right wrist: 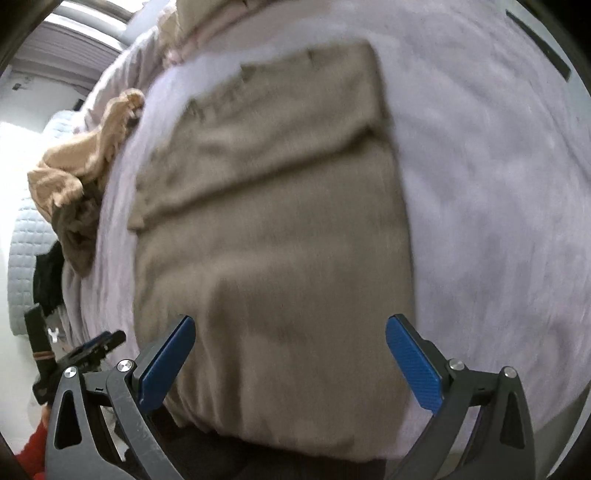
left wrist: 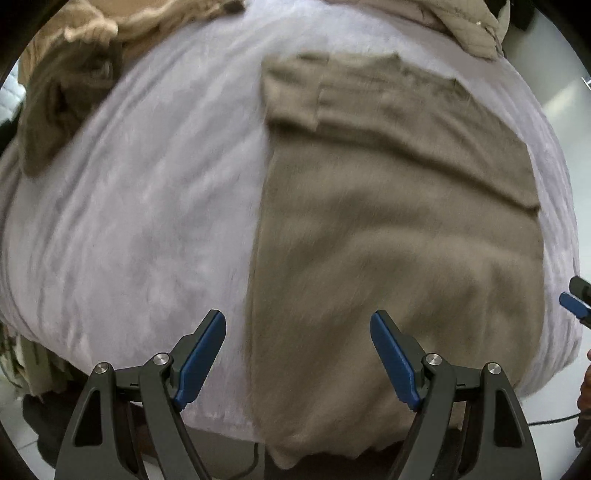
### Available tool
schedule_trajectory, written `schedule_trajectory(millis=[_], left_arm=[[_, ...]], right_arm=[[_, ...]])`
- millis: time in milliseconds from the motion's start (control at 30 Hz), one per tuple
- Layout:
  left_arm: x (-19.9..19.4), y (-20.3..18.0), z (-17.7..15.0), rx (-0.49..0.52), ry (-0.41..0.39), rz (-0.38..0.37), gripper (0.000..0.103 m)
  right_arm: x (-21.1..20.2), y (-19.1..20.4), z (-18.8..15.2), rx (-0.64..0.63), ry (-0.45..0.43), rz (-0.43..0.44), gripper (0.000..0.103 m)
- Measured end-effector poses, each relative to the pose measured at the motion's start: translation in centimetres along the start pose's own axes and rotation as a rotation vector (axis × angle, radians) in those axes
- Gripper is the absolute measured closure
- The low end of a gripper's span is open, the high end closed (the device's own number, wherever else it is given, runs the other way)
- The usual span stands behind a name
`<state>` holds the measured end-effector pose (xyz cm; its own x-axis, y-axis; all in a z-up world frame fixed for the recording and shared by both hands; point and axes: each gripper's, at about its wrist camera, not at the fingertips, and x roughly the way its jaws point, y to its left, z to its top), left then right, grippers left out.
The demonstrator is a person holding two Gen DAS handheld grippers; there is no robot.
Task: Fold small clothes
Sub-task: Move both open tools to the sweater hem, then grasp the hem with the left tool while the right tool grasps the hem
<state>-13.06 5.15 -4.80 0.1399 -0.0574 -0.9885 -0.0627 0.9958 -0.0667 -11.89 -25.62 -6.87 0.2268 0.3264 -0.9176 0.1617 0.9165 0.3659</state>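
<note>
A taupe knit garment (left wrist: pixel 399 229) lies flat on a pale lilac blanket (left wrist: pixel 140 206), folded into a long rectangle with a sleeve laid across its far part. Its near hem hangs over the bed's front edge. My left gripper (left wrist: pixel 298 325) is open above the garment's near left edge, nothing between its blue pads. In the right wrist view the same garment (right wrist: pixel 273 236) fills the middle, and my right gripper (right wrist: pixel 290 332) is open over its near end, holding nothing. The right gripper's tip (left wrist: pixel 576 302) shows at the left view's right edge.
A heap of tan and brown clothes (left wrist: pixel 70 74) lies at the far left of the bed, also seen as a heap (right wrist: pixel 77 177) in the right view. A beige quilted item (left wrist: pixel 469 26) sits at the far right. The lilac blanket (right wrist: pixel 498 184) is bare right of the garment.
</note>
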Motion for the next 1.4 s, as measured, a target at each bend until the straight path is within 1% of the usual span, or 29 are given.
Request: schedule_trajectory(millis=[133,267,333,400,467,500,533,633,700,733,767,800,833,867,933,1000,1067,1100,1233,1267,1367,1400], left_arm=[[1.9,1.5,-3.9,0.036,0.047,-0.026,0.022],[3.6,2.1,-7.7,0.078,0.087,-0.080,0.022],[4.3,2.1,-8.8,0.088,0.101,-0.112,0.022],[5.2,1.9,-9.9,0.099,0.108,-0.151,0.022],[6.0,1.8,-10.4,0.100,0.107,-0.170,0.022],[6.2,1.9,-10.5,0.099,0.102,-0.179,0.022],[6.5,1.9,-10.6,0.099,0.098,-0.189,0.019],[6.8,2.3,-10.9,0.087,0.086,-0.215,0.018],[6.7,2.4,-11.2,0.089,0.083,-0.237,0.020],[6.6,2.4,-11.3,0.097,0.086,-0.250,0.034],[6.5,2.5,-11.5,0.106,0.091,-0.252,0.055],[6.4,2.7,-11.6,0.112,0.096,-0.262,0.068],[6.2,3.1,-12.1,0.112,0.107,-0.300,0.092],[6.0,3.2,-12.0,0.097,0.116,-0.342,0.092],[5.0,3.6,-11.9,0.080,0.098,-0.388,0.092],[3.4,4.2,-11.5,0.057,0.061,-0.438,0.092],[1.8,4.6,-10.7,0.028,0.025,-0.488,0.092],[1.0,4.8,-10.3,0.020,0.006,-0.501,0.092],[-2.0,4.6,-7.0,0.002,-0.086,-0.519,0.092],[-2.7,4.6,-5.5,-0.003,-0.113,-0.521,0.092],[-3.7,3.7,-1.5,-0.016,-0.157,-0.510,0.092],[-3.7,3.5,0.0,-0.021,-0.166,-0.506,0.092]], right_arm=[[1.4,-1.3,-4.6,0.037,0.062,-0.020,0.002],[2.1,-3.0,-8.8,0.066,0.076,-0.024,0.002],[2.5,-4.0,-10.8,0.083,0.084,-0.033,0.002],[2.9,-4.7,-12.3,0.091,0.086,-0.039,0.002],[3.5,-5.6,-13.3,0.105,0.096,-0.038,0.002],[4.0,-6.0,-13.7,0.110,0.097,-0.030,0.002],[4.6,-6.4,-14.1,0.110,0.093,-0.017,0.002],[5.9,-6.4,-14.1,0.121,0.095,0.026,0.005],[6.6,-6.1,-14.4,0.141,0.110,0.063,0.021],[6.9,-5.8,-14.4,0.153,0.127,0.083,0.047],[7.0,-5.8,-14.6,0.164,0.135,0.094,0.080],[6.8,-5.7,-14.8,0.179,0.130,0.115,0.090],[6.4,-5.5,-15.1,0.199,0.113,0.143,0.090],[5.8,-5.3,-15.1,0.211,0.091,0.170,0.090],[4.5,-4.5,-14.8,0.224,0.055,0.255,0.090],[3.0,-3.4,-13.8,0.219,0.022,0.315,0.090],[1.7,-2.4,-12.4,0.209,-0.010,0.362,0.090],[0.8,-1.9,-11.4,0.203,-0.029,0.381,0.090],[-1.7,-0.3,-6.4,0.189,-0.098,0.451,0.090],[-2.1,-0.2,-4.9,0.186,-0.111,0.462,0.090],[-3.0,0.0,0.1,0.172,-0.138,0.469,0.090],[-3.1,0.0,1.3,0.171,-0.142,0.467,0.090]])
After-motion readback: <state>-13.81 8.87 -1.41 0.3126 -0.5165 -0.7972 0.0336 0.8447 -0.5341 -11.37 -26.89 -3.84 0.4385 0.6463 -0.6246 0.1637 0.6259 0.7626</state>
